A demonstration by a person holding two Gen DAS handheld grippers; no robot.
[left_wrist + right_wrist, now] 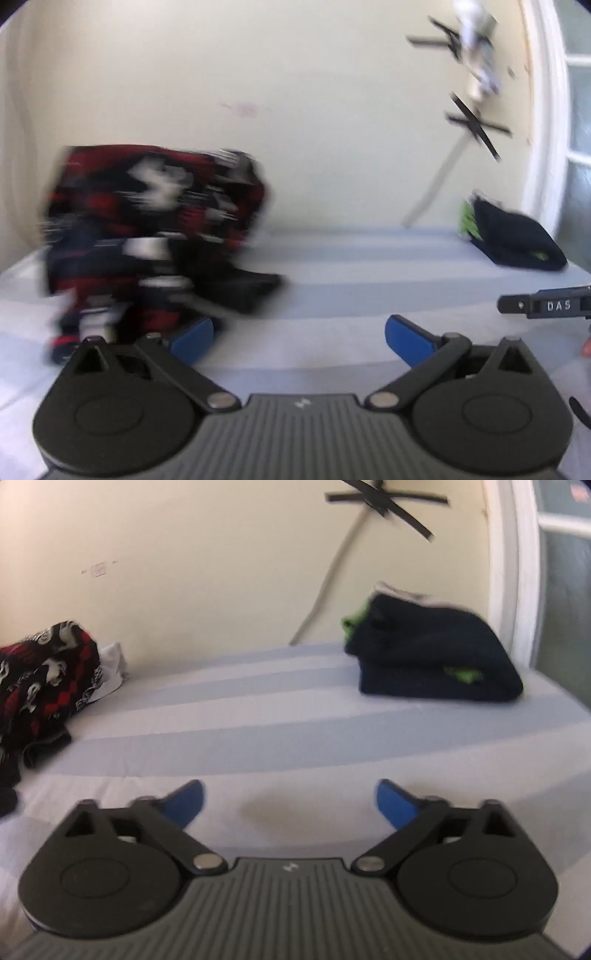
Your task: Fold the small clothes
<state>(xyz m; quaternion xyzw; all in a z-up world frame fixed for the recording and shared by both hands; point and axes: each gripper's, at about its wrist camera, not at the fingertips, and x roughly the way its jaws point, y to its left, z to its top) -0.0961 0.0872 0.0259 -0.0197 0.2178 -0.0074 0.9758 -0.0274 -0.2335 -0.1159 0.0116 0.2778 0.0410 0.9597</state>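
Both grippers hang wide open and empty — the left gripper (299,338) beside a crumpled red-and-black patterned garment (147,236), the right gripper (290,805) over the pale striped bedsheet (258,716). A folded dark navy garment with green trim (436,653) lies near the wall.

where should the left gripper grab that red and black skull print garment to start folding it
Take the red and black garment at its loose black edge, which trails onto the striped sheet nearest the open left gripper. It lies low and free of the heap, so coming in low from the garment's right side looks easiest. Motion blur hides finer detail.
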